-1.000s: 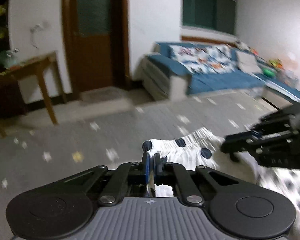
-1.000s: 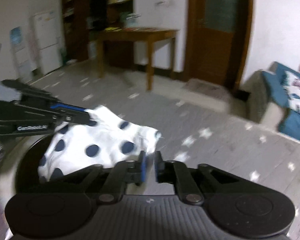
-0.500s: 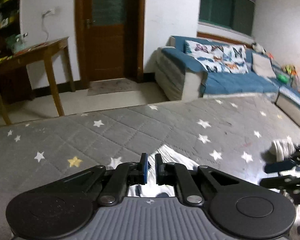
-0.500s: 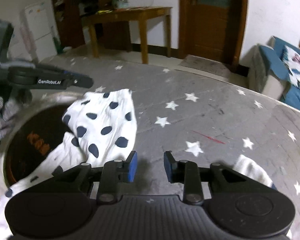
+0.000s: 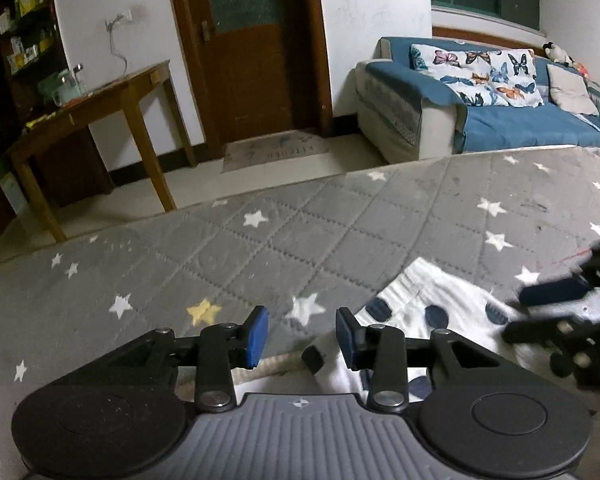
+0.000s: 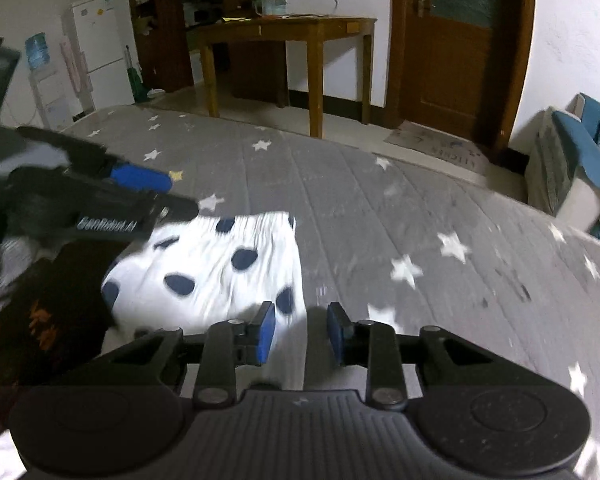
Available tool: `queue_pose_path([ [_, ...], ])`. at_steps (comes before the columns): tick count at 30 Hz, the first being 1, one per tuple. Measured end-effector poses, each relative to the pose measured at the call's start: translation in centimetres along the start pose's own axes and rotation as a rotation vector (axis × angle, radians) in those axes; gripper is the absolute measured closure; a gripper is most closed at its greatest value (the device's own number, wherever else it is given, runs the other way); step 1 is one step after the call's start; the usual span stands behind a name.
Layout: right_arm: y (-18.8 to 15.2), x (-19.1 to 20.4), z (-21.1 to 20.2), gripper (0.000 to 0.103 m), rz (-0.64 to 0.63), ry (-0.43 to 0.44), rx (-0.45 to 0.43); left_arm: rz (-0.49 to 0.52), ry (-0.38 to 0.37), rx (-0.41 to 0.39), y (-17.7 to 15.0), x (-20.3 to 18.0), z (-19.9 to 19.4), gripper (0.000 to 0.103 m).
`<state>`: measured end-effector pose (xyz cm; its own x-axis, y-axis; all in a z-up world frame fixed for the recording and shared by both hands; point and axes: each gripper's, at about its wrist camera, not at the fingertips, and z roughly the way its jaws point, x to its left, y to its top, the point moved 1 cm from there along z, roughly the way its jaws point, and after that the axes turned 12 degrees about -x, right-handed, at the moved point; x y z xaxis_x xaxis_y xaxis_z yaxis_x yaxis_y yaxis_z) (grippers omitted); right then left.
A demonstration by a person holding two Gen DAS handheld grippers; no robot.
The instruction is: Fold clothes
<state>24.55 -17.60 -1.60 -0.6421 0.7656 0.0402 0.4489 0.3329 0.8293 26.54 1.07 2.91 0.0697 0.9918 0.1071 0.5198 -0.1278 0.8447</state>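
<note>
A white garment with dark blue dots (image 6: 220, 268) lies on the grey star-patterned quilt (image 6: 440, 216). In the left wrist view the same garment (image 5: 440, 304) spreads to the right of my left gripper (image 5: 302, 334), whose jaws are opening with nothing between the blue pads. My right gripper (image 6: 300, 330) hangs open over the garment's right edge, its pads apart from the cloth. Each gripper shows in the other's view: the right one (image 5: 556, 296) at the far right, the left one (image 6: 140, 178) at the left.
A dark garment with orange print (image 6: 48, 320) lies left of the white one. Beyond the quilt stand a wooden table (image 5: 92, 108), a brown door (image 5: 252, 48) and a blue sofa (image 5: 480, 108). A white fridge (image 6: 96, 48) stands at the back left.
Both grippers let go of the dotted garment, which dropped flat onto the quilt. The left jaws went from shut to open, the right opened earlier, and both grippers sank lower.
</note>
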Motion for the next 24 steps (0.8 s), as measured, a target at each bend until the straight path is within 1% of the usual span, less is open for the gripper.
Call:
queue_pose_path([
  [4, 1.1, 0.4, 2.0, 0.076, -0.011, 0.018, -0.014, -0.028, -0.031, -0.007, 0.0, 0.6, -0.7, 0.062],
  [5, 1.3, 0.4, 2.5, 0.079, -0.017, 0.014, -0.018, -0.029, -0.038, -0.009, 0.0, 0.7, -1.0, 0.062],
  [6, 1.5, 0.4, 2.8, 0.095, -0.019, 0.002, -0.024, -0.026, -0.044, -0.013, -0.1, 0.7, -1.2, 0.062],
  [7, 1.6, 0.3, 3.0, 0.098, -0.020, -0.018, -0.032, -0.021, -0.050, -0.018, -0.1, 0.7, -1.4, 0.062],
  [8, 1.7, 0.0, 3.0, 0.099, -0.021, -0.061, -0.043, -0.017, -0.053, -0.023, -0.1, 0.6, -1.5, 0.062],
  [11, 2.0, -1.5, 2.5, 0.099, -0.032, -0.219, -0.072, -0.014, -0.061, -0.032, -0.1, 0.1, -1.6, 0.062],
  [12, 2.0, -2.1, 2.3, 0.096, -0.028, -0.261, -0.068, -0.014, -0.062, -0.031, 0.0, 0.0, -1.4, 0.062],
  [13, 1.9, -2.7, 2.1, 0.092, -0.019, -0.294, -0.061, -0.014, -0.062, -0.030, 0.0, -0.2, -1.2, 0.062],
  [14, 1.8, -3.4, 1.7, 0.091, -0.004, -0.311, -0.054, -0.014, -0.065, -0.028, 0.0, -0.5, -1.0, 0.062],
  [16, 1.7, -4.9, 0.3, 0.085, 0.036, -0.294, -0.045, -0.008, -0.071, -0.026, 0.0, -1.1, -0.7, 0.062],
  [18, 1.6, -5.6, -1.2, 0.084, 0.057, -0.251, -0.025, 0.010, -0.074, -0.031, -0.1, -1.9, -0.6, 0.062],
  [20, 1.4, -5.7, -2.9, 0.076, 0.065, -0.199, -0.015, 0.024, -0.088, -0.042, 0.0, -2.8, -0.8, 0.062],
  [21, 1.1, -5.9, -3.8, 0.068, 0.069, -0.186, -0.014, 0.031, -0.095, -0.048, 0.1, -3.3, -0.9, 0.062],
  [24, 0.0, -7.4, -7.0, 0.067, 0.081, -0.203, -0.018, 0.074, -0.113, -0.076, 0.3, -4.8, -1.5, 0.062],
])
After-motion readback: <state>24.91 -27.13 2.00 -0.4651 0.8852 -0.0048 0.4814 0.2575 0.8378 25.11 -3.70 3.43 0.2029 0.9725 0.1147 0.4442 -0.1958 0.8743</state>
